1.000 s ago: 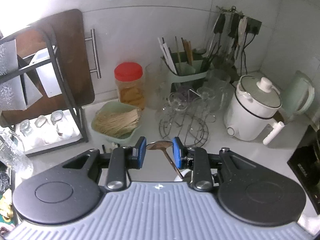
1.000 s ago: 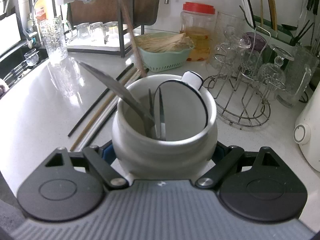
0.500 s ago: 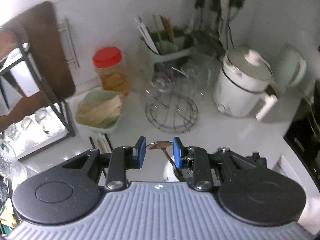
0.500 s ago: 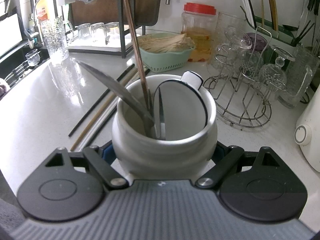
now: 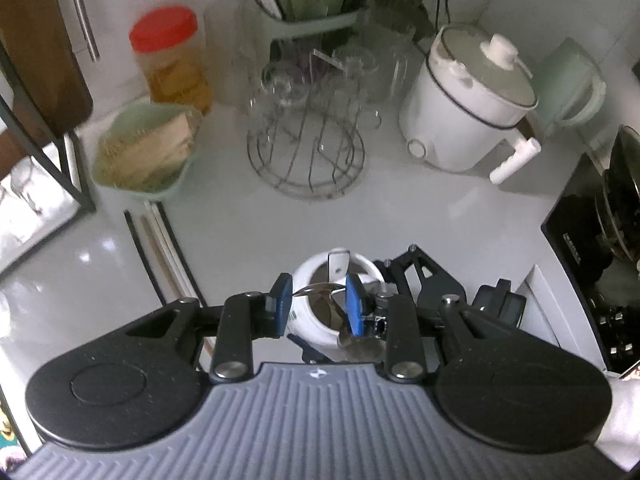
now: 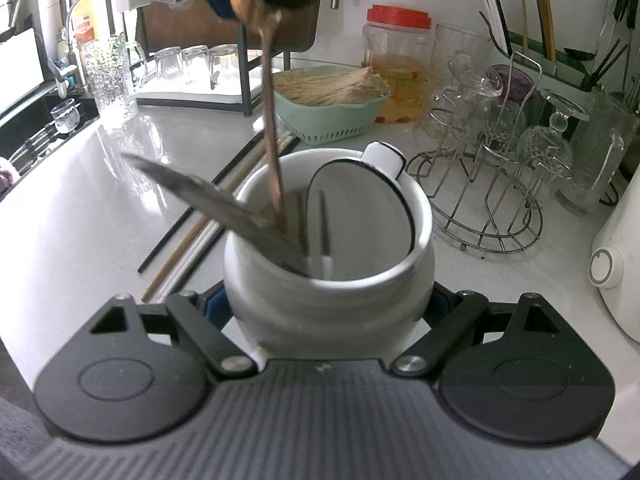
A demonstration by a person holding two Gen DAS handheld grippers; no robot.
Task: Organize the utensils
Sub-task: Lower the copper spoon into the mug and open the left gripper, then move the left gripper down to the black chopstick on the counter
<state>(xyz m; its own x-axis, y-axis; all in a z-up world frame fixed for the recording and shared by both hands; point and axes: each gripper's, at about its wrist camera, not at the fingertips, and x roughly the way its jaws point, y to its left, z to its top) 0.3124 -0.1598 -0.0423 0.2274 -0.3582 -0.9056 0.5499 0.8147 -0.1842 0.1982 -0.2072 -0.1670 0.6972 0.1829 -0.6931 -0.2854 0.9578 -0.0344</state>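
Note:
My left gripper (image 5: 318, 300) is shut on the bowl of a metal spoon (image 5: 320, 289) and points steeply down over the white ceramic jar (image 5: 306, 322). In the right wrist view the spoon (image 6: 272, 120) hangs from the top edge, its handle tip inside the jar (image 6: 328, 292). My right gripper (image 6: 326, 304) is shut on the jar's belly, its blue pads on either side. Inside the jar lean a flat metal blade (image 6: 208, 204) and a white black-rimmed spoon (image 6: 360, 204). A few chopsticks (image 6: 192, 240) lie on the counter left of the jar.
Behind the jar stand a green basket of sticks (image 6: 332, 120), a red-lidded jar (image 6: 396, 64), a wire glass rack (image 6: 492, 184) and a white cooker (image 5: 468, 108). A black shelf with glasses (image 6: 192, 64) and the sink (image 6: 36, 120) are at left. A black hob (image 5: 592, 248) lies at right.
The left gripper has tilted downward and come in over the jar with the spoon; the spoon's handle now reaches into the jar. The right gripper and jar have stayed still.

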